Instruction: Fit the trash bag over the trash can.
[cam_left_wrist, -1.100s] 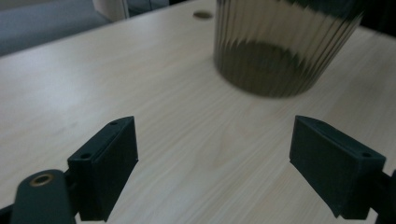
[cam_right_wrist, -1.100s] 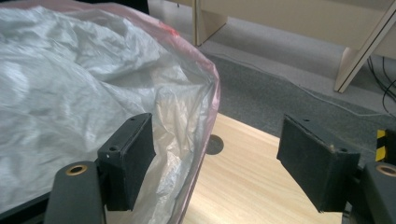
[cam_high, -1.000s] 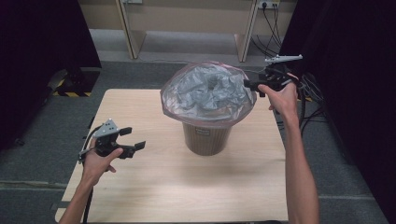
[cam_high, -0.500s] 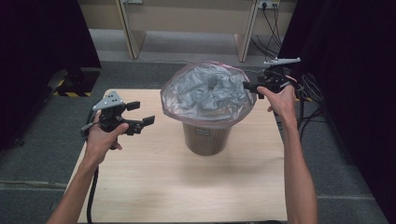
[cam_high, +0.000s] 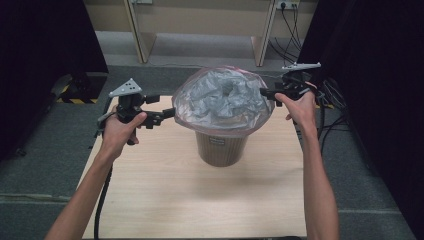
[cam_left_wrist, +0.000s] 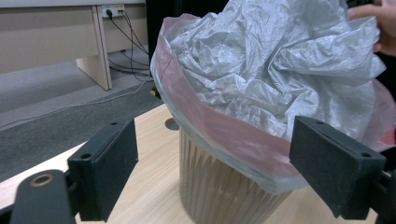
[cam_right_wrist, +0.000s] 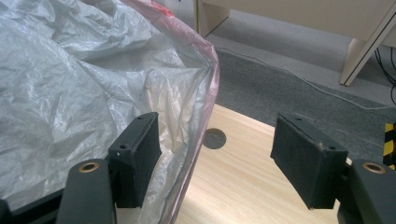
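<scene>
Bag liner ballooning over the bin mid-desk looks thin, light, crinkly, slippery, so I'd pinch its pink rim; left tongs gape empty, right tongs straddle the far-right rim, not clamped.

The bag is thin, crinkled plastic film, silvery grey with a translucent pink rim, faintly glossy. It lines a bin of matt brown, finely ribbed material, standing on a table of smooth, pale wood grain. The jaws' pads look matt black and slightly rough.
</scene>
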